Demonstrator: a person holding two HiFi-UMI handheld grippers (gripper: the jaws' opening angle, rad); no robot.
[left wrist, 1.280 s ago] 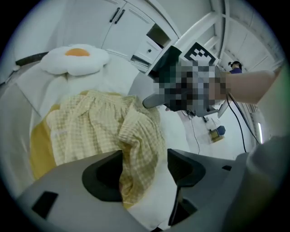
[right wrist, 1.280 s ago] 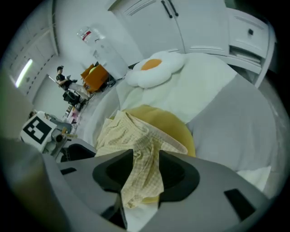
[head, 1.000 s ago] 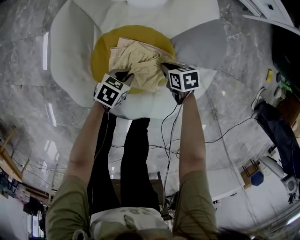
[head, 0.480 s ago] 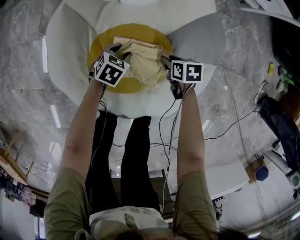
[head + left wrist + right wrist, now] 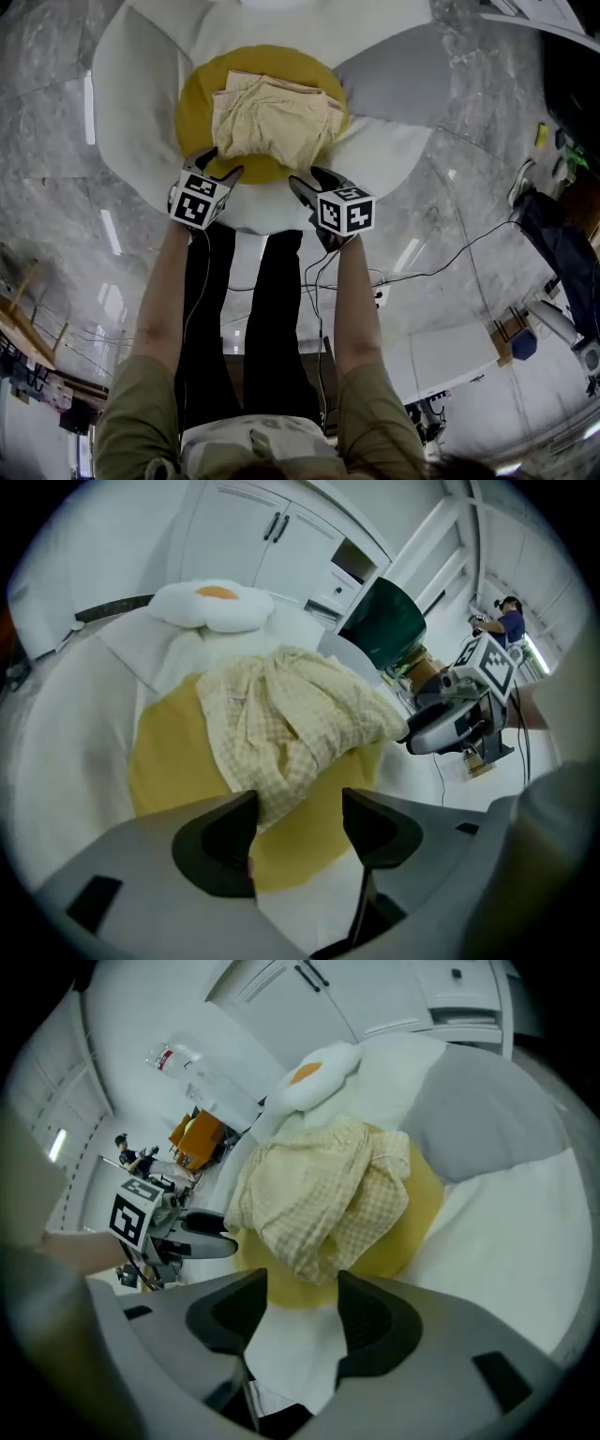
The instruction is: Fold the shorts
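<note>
Left gripper (image 5: pixel 298 803): jaws have just been opening and now stand wide, nothing between the pads. Right gripper (image 5: pixel 300 1283): same, jaws just opened, wide and empty. Both point down at the near side.

Shorts (image 5: pixel 277 122) lie just ahead of both tools, clear of them. They're a bunched rectangle with a loose flap toward the right tool. They sit on the yellow pad (image 5: pixel 200 108), and the near hem is close to the pad's near rim. White cushion (image 5: pixel 141 84) runs all round the pad, with a small egg plush (image 5: pixel 217 607) beyond the shorts.

Looks like a fold has just been laid down, but the pile isn't flat.

Risks, as I read it:
- Top layers are puffy, so they may spring back or slide open if left unpressed.
- Regrasping the near hem could pinch several layers at once and drag the stack toward the tools.
- The right-side flap is uneven, so the next fold may go skew.
- The cushion is soft, so jaws pushed down may snag its cover along with the fabric.
</note>
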